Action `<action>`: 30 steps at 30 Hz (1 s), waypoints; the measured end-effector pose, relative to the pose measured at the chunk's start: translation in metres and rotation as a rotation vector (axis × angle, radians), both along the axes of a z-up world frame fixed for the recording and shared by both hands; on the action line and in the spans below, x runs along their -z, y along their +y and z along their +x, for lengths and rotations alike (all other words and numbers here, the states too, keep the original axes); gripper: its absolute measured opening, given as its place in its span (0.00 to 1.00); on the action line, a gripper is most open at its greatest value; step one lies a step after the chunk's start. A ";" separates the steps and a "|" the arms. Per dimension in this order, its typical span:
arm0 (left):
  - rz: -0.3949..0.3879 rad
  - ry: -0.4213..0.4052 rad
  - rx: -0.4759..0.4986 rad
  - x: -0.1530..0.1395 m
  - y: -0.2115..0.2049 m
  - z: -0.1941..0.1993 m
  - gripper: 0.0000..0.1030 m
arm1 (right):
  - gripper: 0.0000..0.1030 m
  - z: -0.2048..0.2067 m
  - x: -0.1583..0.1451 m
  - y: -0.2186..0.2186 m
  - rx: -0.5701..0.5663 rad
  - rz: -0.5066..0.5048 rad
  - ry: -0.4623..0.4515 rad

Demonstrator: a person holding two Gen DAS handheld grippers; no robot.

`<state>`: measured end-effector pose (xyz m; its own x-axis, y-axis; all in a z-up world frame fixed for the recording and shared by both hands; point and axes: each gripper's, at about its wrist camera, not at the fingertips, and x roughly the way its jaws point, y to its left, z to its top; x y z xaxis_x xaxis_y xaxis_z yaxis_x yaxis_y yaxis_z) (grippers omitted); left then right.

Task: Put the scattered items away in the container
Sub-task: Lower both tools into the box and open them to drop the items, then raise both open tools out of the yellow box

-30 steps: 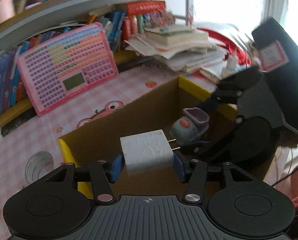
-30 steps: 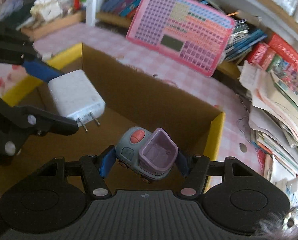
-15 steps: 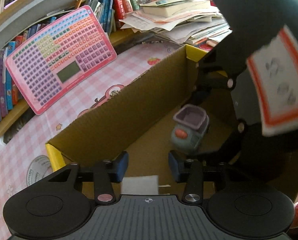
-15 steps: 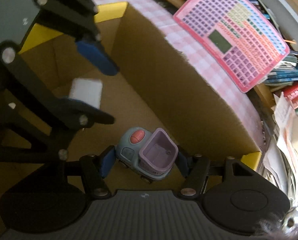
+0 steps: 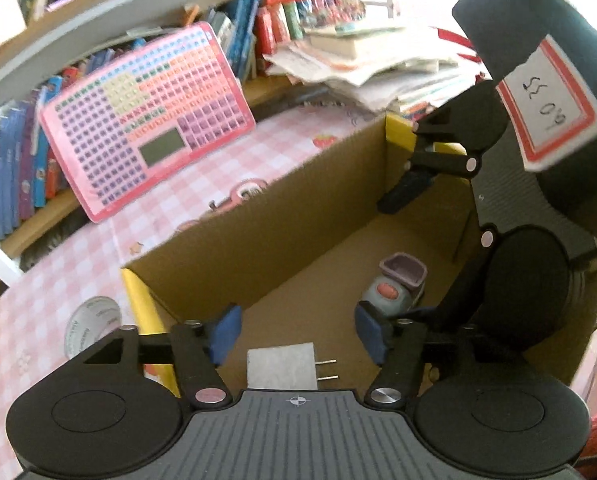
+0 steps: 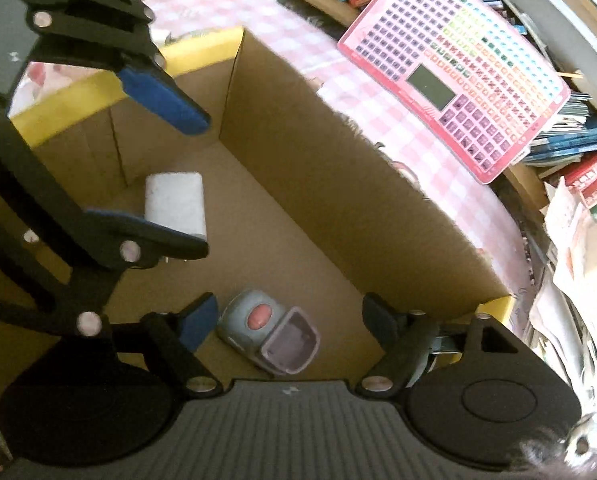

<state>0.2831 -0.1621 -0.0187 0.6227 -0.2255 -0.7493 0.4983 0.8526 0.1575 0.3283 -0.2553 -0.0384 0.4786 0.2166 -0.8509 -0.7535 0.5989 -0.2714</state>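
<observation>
Now both claws stand empty over the cardboard box (image 5: 298, 216), and that is the change that matters. A second ago the left gripper (image 5: 298, 332) had the white charger (image 5: 281, 366) pinched between its blue pads, and the right gripper (image 6: 290, 320) was clamped on the small grey and purple toy (image 6: 268, 334). Each pair of jaws has just been opening, and each thing has dropped clear.

In the left wrist view the charger lies flat on the box floor, below and between the spread fingers, its two prongs pointing toward the right finger. Neither pad touches it. The toy sits further ahead and to the right of this claw, beside the right gripper's dark frame.

In the right wrist view the toy rests on the floor just below the open jaws, nearer the left pad than the right, with clear floor showing on both sides of it. The charger shows ahead and to the left of this claw, partly hidden by one finger of the left gripper, which reaches into the box from that side.

So both jaws are wide apart and hold nothing, and both items are inside the container. For the task, this looks like a finished double drop. The likely next call is to lift both claws out without clipping the box walls and look for whatever remains on the pink checked tablecloth (image 5: 202, 184); from these views I cannot tell if more loose items wait there
</observation>
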 end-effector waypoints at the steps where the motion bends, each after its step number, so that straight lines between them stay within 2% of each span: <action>1: -0.005 -0.013 -0.004 -0.004 0.001 -0.003 0.70 | 0.77 -0.002 -0.004 -0.002 0.006 0.012 -0.007; 9: -0.050 -0.088 -0.052 -0.032 0.014 -0.026 0.80 | 0.79 -0.024 -0.046 -0.017 0.082 0.143 -0.075; 17: -0.127 -0.142 -0.083 -0.055 0.028 -0.058 0.85 | 0.80 -0.061 -0.072 -0.027 0.179 0.237 -0.166; 22: -0.110 -0.225 -0.058 -0.067 0.034 -0.086 0.93 | 0.81 -0.090 -0.080 -0.034 0.271 0.289 -0.251; 30: -0.155 -0.247 -0.080 -0.069 0.056 -0.119 0.93 | 0.83 -0.139 -0.082 -0.037 0.458 0.375 -0.315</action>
<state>0.1641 -0.1061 0.0505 0.8020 -0.2681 -0.5337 0.3914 0.9109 0.1306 0.1897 -0.2923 0.0440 0.8056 0.1861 -0.5625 -0.3195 0.9360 -0.1479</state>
